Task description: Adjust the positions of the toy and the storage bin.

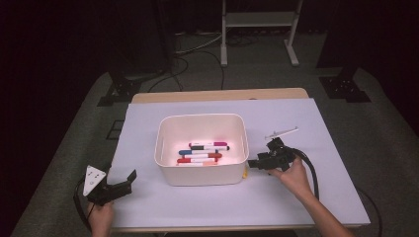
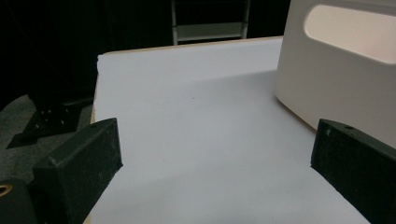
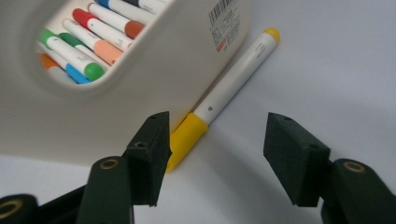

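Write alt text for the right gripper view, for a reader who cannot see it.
A yellow-capped white marker lies on the white table against the outer wall of a cream bin, between the open black jaws of the right hand-held gripper, which do not touch it. Through the bin's handle opening, more coloured markers show inside.

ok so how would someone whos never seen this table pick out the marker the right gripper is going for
Find the white bin in the middle of the pale table, then look along the outside of its right wall, down at its near corner. There a yellow-capped marker lies on the table against the bin, in front of the open right gripper. Unlike all the other markers, it lies outside the bin.
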The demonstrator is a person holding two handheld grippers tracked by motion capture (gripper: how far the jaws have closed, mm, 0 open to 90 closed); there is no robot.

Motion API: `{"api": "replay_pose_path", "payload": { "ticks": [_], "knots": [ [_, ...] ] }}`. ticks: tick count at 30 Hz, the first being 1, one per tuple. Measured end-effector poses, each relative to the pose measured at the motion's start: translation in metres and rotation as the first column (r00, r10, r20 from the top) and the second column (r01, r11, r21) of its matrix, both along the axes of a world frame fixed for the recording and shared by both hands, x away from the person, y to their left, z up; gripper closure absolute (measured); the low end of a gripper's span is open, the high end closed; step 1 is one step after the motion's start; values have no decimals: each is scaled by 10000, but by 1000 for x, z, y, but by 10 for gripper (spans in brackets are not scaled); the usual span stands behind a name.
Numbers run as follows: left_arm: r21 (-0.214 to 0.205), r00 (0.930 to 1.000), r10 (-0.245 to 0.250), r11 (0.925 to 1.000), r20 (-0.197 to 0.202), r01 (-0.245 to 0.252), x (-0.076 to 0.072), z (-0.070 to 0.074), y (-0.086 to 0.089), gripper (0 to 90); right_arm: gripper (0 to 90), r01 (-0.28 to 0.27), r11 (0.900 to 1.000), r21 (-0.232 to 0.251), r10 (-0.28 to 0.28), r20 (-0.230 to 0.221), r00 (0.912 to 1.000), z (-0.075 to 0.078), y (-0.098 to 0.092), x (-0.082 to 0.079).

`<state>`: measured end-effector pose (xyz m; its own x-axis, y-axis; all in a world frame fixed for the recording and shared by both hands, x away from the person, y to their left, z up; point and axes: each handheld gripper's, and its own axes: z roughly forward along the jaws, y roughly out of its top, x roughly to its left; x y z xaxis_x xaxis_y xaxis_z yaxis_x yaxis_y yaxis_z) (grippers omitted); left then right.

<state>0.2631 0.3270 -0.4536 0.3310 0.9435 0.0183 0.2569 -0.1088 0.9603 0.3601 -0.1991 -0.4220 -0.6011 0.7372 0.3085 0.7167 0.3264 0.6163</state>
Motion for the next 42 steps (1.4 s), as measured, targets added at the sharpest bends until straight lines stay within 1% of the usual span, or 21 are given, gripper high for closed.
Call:
{"api": "replay_pose_path", "payload": {
  "ticks": [3,4,6,8,10,17,20,22,24,27,28,29,30,31,33,34,35,36,37,39,42],
  "knots": [
    [-29,10000,-3,10000,-6,3,0,0,0,5,389,189,9997,-164,-189,58,9998,-6,6,2],
    [-23,10000,-7,10000,-10,7,0,0,0,5,384,337,9991,-238,-338,-45,9994,-10,10,3],
    [-6,10000,-9,10000,-3,9,0,0,0,5,383,307,9993,-224,-309,-76,9995,-11,11,4],
    [-31,10000,-5,10000,-7,5,0,0,0,5,392,362,9987,-351,-364,-49,9993,-15,15,4],
    [-40,10000,8,10000,-23,-8,0,0,0,5,390,480,9985,-277,-483,-122,9988,-17,15,5],
    [-26,10000,6,10000,-53,-7,0,0,0,5,417,890,9960,-81,-890,-64,9960,-19,16,7],
    [-5,10000,-2,10000,-54,2,0,0,-1,5,414,1065,9942,-166,-1067,-73,9943,-21,18,7],
    [3,10000,-6,10000,-53,6,0,0,-1,5,397,1186,9929,-74,-1187,-84,9929,-23,18,8],
    [1,10000,-4,10000,-55,4,0,0,-1,5,391,1227,9924,-119,-1228,-12,9924,-23,18,8],
    [-18,10000,-3,10000,-52,3,0,0,0,5,397,1223,9913,-481,-1210,301,9922,-21,20,7],
    [-12,10000,-3,10000,-54,3,0,0,0,5,395,1305,9881,-810,-1273,438,9909,-20,21,6],
    [-21,10000,-1,10000,-46,1,0,0,0,5,382,1377,9824,-1263,-1319,527,9899,-20,22,7],
    [-17,10000,-6,10000,-37,6,0,0,0,5,386,1365,9819,-1313,-1304,544,9900,-20,20,7],
    [-30,10000,3,10000,-38,-3,0,0,0,5,393,1411,9846,-1028,-1371,451,9895,-19,18,6],
    [-36,10000,5,10000,-54,-5,0,0,0,5,388,1461,9867,-709,-1432,446,9887,-17,16,5],
    [-12,10000,-6,10000,-57,6,1,0,0,5,387,1451,9883,-463,-1437,321,9891,-15,15,6],
    [-12,10000,-6,10000,-57,6,1,0,0,5,387,1451,9883,-463,-1437,321,9891,-15,15,6],
    [4,10000,-12,10000,-55,12,0,0,-1,5,380,1376,9905,65,-1376,4,9905,-15,15,7],
    [4,10000,-12,10000,-55,12,0,0,-1,6,400,1377,9903,194,-1376,-45,9905,-15,16,7],
    [-5,10000,-7,10000,-47,7,0,0,0,5,397,1464,9889,252,-1462,-91,9892,-16,16,8],
    [-20,10000,-1,10000,-55,1,0,0,0,6,407,1634,9853,494,-1619,-340,9862,-19,15,11]
  ]
}}
